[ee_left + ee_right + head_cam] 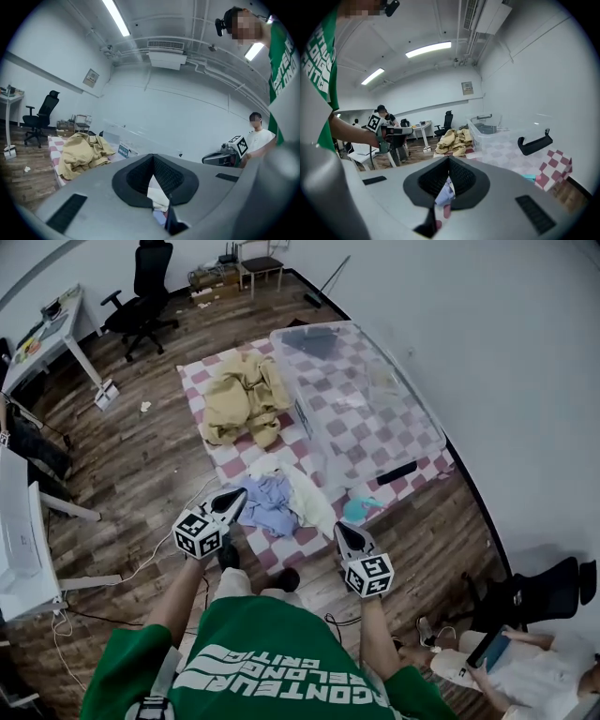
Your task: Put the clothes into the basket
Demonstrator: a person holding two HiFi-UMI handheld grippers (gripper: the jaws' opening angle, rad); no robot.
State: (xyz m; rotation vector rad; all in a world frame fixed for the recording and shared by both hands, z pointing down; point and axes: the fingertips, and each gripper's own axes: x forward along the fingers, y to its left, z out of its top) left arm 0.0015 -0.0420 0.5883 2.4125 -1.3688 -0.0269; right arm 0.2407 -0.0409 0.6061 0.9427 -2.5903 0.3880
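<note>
1. Head view: the left gripper (236, 498) has its fingers closed on nothing, just beside the blue-and-white clothes (277, 499), which lie to their right.
2. The right gripper (344, 532), fingers likewise closed and empty, is farther from the pile; the basket (323, 442) stands beyond both.

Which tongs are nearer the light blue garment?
Left. The left tongs are at the left edge of the light blue garment; the right tongs are off to its right, past the pale cloth.
</note>
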